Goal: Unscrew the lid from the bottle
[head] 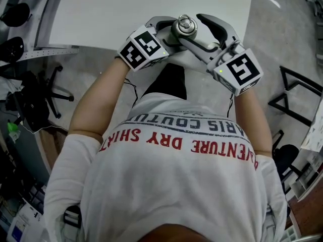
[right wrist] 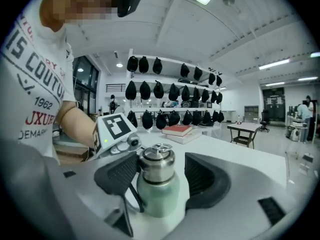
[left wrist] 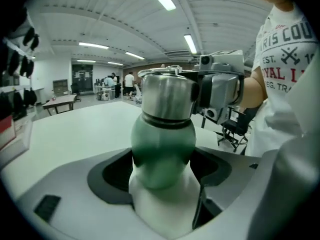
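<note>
Over the near edge of the white worktop (head: 151, 4), my left claw (head: 166, 32) clamps the green bottle (left wrist: 162, 144). My right claw (head: 206, 36) stands apart around the steel lid (right wrist: 156, 168); I should close squarely on it before twisting.

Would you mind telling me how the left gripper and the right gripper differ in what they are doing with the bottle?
The left gripper is at the green body of the bottle; the right gripper is at its steel lid. The left gripper's jaws press on the bottle; the right gripper's jaws stand apart, with a gap beside the lid. Both surround the same bottle.
</note>
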